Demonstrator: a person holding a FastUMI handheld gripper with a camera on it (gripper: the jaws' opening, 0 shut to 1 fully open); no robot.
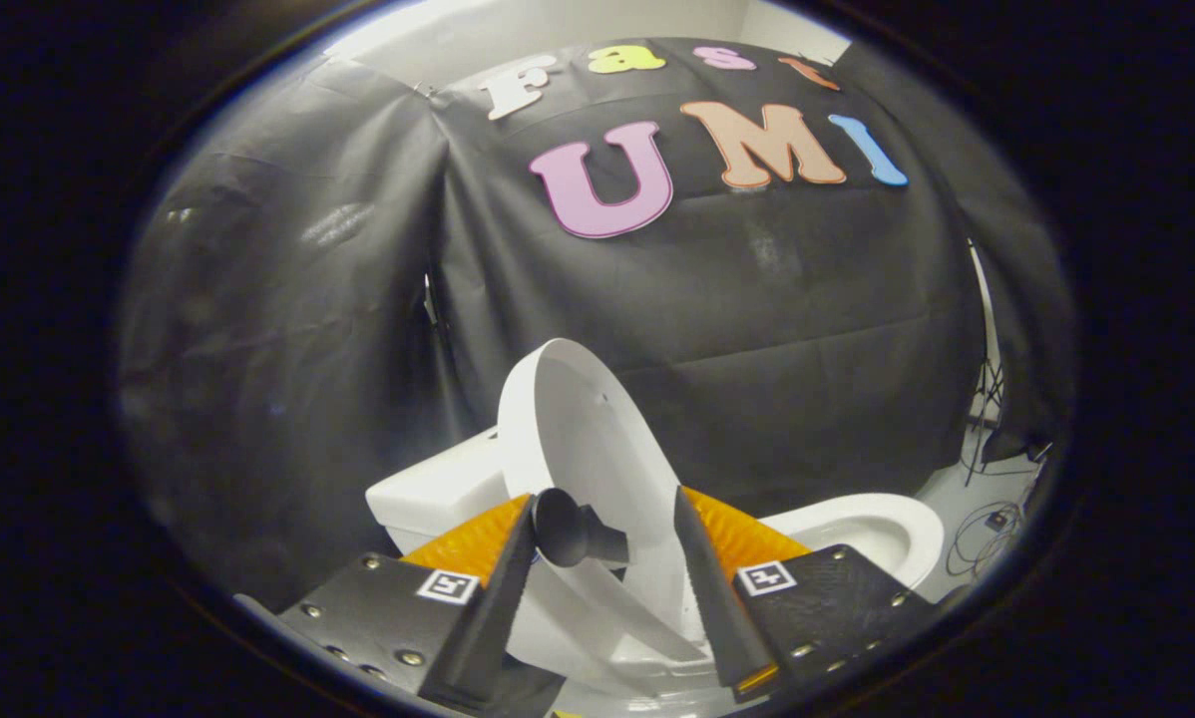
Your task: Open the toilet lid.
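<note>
My gripper (607,568) stands wide, fingers either side of the raised toilet lid (588,449), which stands nearly upright, leaning back toward the tank (438,494).

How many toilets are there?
1. The white toilet sits just beyond the gripper. Its lid is raised, standing between the open fingers, with the tank behind the left finger. Nothing suggests another one hidden.
</note>
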